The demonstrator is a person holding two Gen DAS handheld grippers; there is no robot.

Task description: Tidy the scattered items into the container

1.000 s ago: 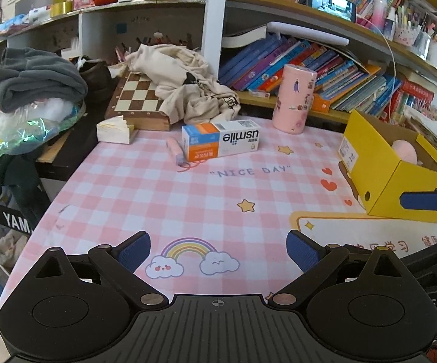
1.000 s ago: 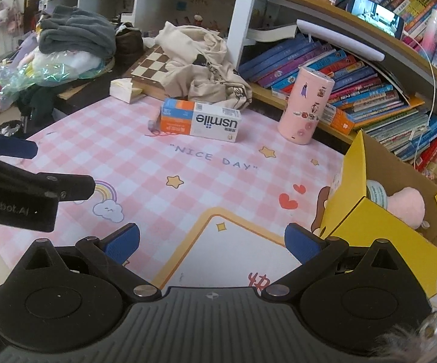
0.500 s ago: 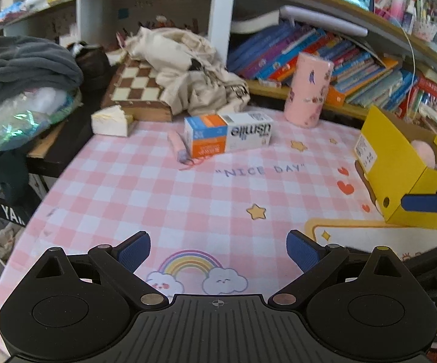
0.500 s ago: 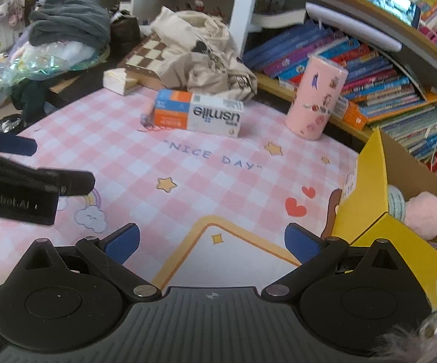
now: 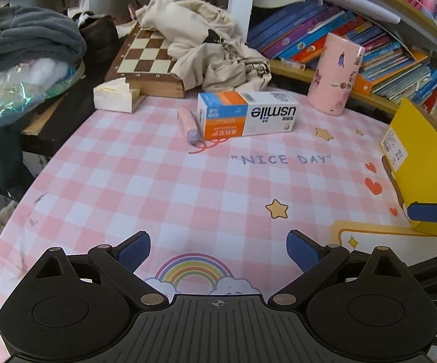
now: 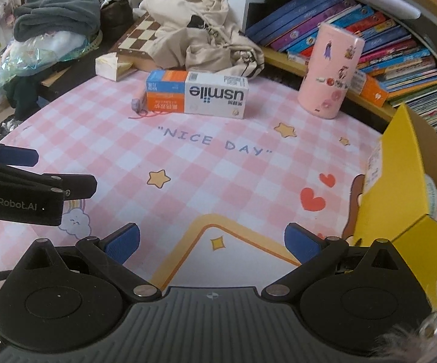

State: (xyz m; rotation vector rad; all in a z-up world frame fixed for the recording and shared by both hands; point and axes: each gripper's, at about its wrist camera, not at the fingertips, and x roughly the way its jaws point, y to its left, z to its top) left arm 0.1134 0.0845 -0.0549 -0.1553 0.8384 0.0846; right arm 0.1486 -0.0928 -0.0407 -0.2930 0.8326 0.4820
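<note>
Left gripper (image 5: 218, 251) and right gripper (image 6: 212, 242) both spread wide, empty; usmile box (image 5: 245, 115) beyond, yellow box (image 6: 399, 199) right.

Usmile box (image 5: 245, 115) flat beside pink tube (image 5: 188, 124); open yellow container (image 6: 406, 199) right.

chessboard (image 5: 146, 57) at 11 o'clock, beige cloth (image 5: 209, 51) draped on its right half; grey blanket (image 5: 28, 42) at 10; books (image 5: 369, 45) at 1-2.
</note>
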